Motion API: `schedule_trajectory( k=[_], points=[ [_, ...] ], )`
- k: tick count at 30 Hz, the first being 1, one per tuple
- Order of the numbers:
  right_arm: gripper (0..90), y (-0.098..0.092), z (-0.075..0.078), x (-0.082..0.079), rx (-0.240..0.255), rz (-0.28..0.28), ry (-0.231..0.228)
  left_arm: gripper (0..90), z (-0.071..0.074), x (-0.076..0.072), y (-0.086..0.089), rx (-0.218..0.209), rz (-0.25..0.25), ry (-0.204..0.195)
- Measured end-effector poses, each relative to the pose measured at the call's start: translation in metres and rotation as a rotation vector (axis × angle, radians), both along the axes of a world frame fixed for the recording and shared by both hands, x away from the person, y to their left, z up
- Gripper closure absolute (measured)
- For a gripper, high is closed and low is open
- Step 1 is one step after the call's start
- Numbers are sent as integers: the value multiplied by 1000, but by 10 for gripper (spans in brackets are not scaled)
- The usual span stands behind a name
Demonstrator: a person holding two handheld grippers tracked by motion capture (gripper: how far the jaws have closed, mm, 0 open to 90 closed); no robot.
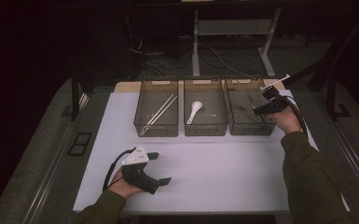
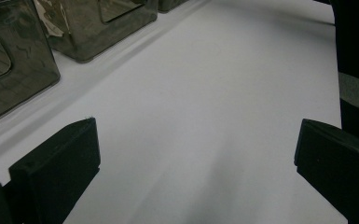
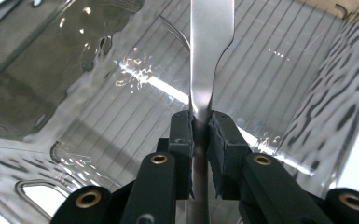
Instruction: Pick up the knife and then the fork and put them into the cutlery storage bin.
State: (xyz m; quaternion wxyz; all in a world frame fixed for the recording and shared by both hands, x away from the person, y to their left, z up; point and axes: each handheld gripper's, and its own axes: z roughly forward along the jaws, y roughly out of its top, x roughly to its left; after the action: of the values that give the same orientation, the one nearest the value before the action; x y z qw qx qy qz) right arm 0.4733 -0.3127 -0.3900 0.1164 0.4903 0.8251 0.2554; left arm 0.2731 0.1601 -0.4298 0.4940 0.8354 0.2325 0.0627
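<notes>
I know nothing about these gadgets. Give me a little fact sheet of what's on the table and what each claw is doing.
Table: white table with three clear bins in a row
Left bin: chopsticks
Middle bin: white spoon
Right bin: a fork lies inside
Right claw: shut on a metal utensil handle, held above the right bin
Left claw: open, nothing between its jaws, low over the bare table

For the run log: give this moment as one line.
right gripper: shut on metal utensil | position: over right bin | left gripper: open, on table
</notes>
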Motion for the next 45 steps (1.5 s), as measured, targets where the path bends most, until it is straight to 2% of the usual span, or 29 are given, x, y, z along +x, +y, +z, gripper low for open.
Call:
schedule_trajectory(
  k=[6,10,11,14,16,23,29,35,37,40,45],
  points=[
    [793,6,-1,4,-41,11,21,0,0,0,-1,2,-5,-1],
    [787,7,-4,4,-40,20,30,0,0,0,-1,2,-6,-1],
    [838,8,-4,4,-42,20,25,0,0,0,-1,1,-6,-1],
    [822,7,-1,4,-10,28,11,0,0,0,-1,1,-6,0],
    [818,7,2,3,-12,30,2,0,0,0,-1,1,-6,-1],
    [704,2,6,1,65,20,-15,0,0,0,-1,-1,-5,-2],
    [566,-5,13,-4,152,1,-61,0,0,0,-1,2,-5,-2],
    [458,-9,18,-10,189,-1,-124,0,1,3,1,4,-8,-9],
    [406,-9,19,-13,175,-2,-147,0,1,4,2,-3,-5,-8],
    [374,-7,19,-17,144,-6,-183,0,1,6,4,-8,-8,-10],
    [336,-3,22,-24,155,-8,-225,0,1,7,4,-11,-6,-8]
  ],
)
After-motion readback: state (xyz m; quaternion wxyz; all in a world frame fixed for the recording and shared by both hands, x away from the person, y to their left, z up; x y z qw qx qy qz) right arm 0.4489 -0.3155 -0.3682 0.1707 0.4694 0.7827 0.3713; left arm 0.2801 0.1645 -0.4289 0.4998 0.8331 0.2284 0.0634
